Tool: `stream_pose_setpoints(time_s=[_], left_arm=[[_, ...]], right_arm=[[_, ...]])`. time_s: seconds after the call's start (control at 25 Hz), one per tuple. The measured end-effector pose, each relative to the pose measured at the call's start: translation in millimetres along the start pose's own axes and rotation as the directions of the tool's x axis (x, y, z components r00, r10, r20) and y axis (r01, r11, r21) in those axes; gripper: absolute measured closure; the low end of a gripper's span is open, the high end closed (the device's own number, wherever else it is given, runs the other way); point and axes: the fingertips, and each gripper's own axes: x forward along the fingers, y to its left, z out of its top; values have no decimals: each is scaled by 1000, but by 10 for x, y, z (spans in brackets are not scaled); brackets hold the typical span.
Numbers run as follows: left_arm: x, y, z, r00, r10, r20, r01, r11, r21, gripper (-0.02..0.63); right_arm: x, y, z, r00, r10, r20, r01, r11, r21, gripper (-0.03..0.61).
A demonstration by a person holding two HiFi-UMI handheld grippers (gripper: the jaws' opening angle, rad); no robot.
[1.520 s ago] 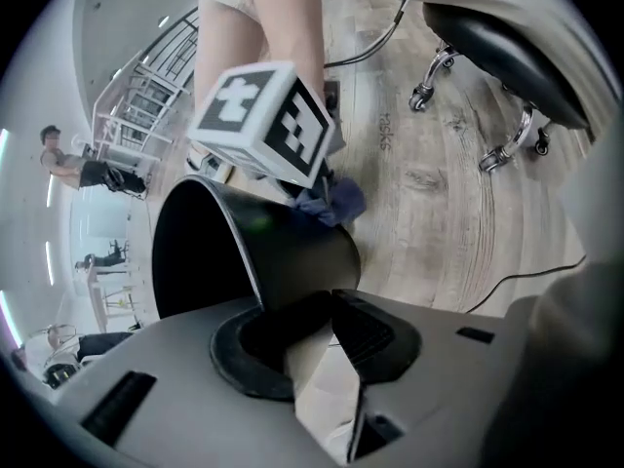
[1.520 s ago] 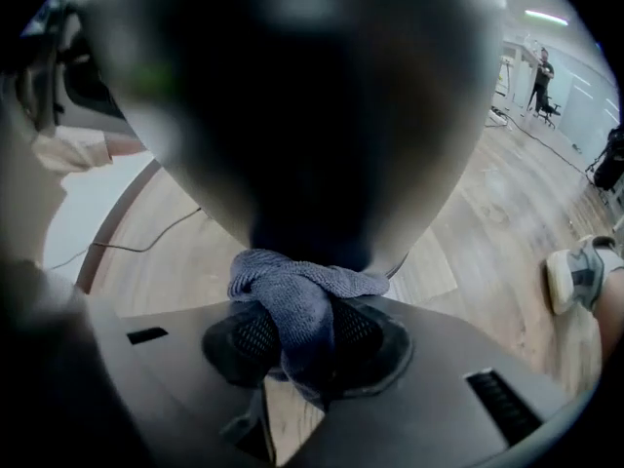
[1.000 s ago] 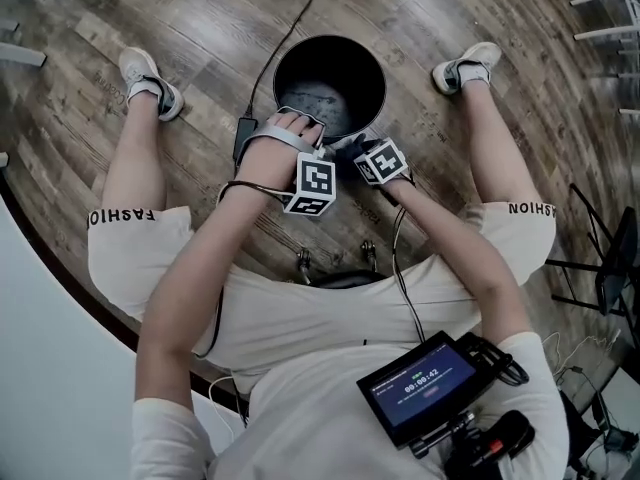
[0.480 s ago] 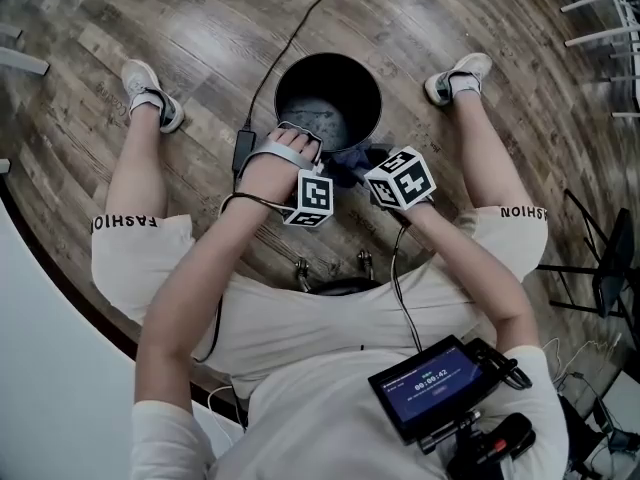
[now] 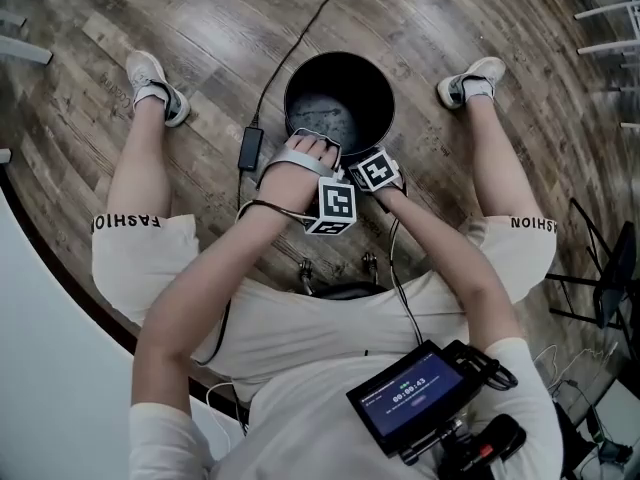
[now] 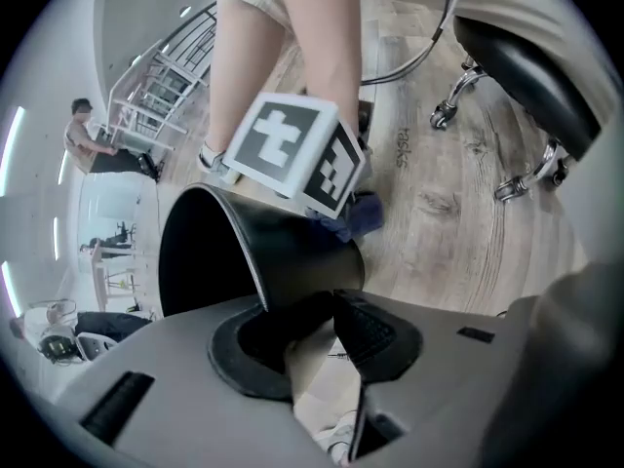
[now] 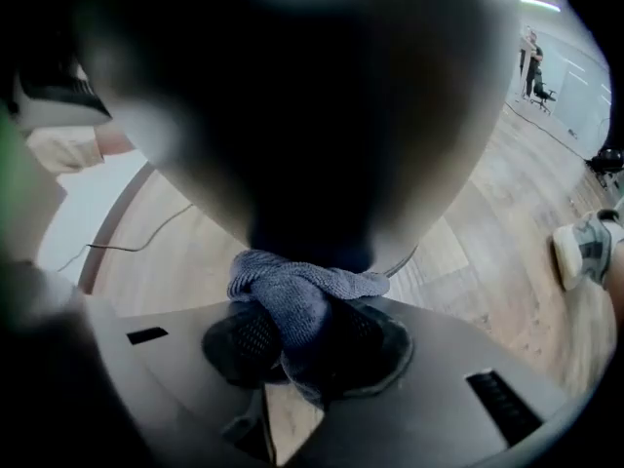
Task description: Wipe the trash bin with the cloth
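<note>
The black trash bin (image 5: pixel 340 98) stands on the wooden floor between the person's feet. My left gripper (image 5: pixel 312 143) is at the bin's near rim. In the left gripper view its jaws (image 6: pixel 327 320) clamp the rim of the bin (image 6: pixel 283 252). My right gripper (image 5: pixel 364 160) is just right of it, at the bin's near outer wall, and is shut on a blue-grey cloth (image 7: pixel 297 295). The bunched cloth presses against the dark bin wall (image 7: pixel 312 135), which fills the right gripper view. The left gripper view also shows the cloth (image 6: pixel 366 213) under the right gripper's marker cube (image 6: pixel 292 154).
A black cable and a power adapter (image 5: pixel 248 148) lie on the floor left of the bin. The person's shoes (image 5: pixel 150 80) flank the bin. Chair castors (image 5: pixel 306 268) are near the person's lap, and a monitor (image 5: pixel 410 396) hangs at the chest.
The right gripper with the cloth drew away from the bin toward the person, then came back against the near wall. The left gripper stayed at the rim.
</note>
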Motion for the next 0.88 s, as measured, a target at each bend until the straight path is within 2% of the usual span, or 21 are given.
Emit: stream_pose_setpoints(time_s=[0.16,0.24,0.32,0.48,0.6,0.68,0.76,0.88], left_arm=[[2,22,80,1000,14,20,-13,999,-34,469],[-7,10,71,999,8,33,-7,1000,-25,469],[-24,10,9,1000,2,25,-1,1000,-12,465],[-13,23,-272,999,-40,-14,40,999,-19,410],[78,-23,-424,998,-48,-38,48,999,14,403],[114,-25,-449,997,-6,-71,10,998,59,407],[116,-50,-436,995,12,-100,-3,996,94,441],[79,-89,-344,995,14,-96,-2,992,126,461]], right_arm=[[318,-222,-216,998,-55,11,54,997,58,471],[296,-175,-268,999,-32,-2,32,991,127,471],[149,-42,-312,999,26,-30,-21,986,164,471],[-405,239,-271,994,99,-43,-97,994,47,471],[-904,456,-69,992,124,32,-124,992,1,471],[-1235,591,161,985,133,107,-132,991,-14,471],[-1481,665,384,977,129,171,-126,992,-27,471],[-1616,631,598,974,105,202,-99,994,-39,471]])
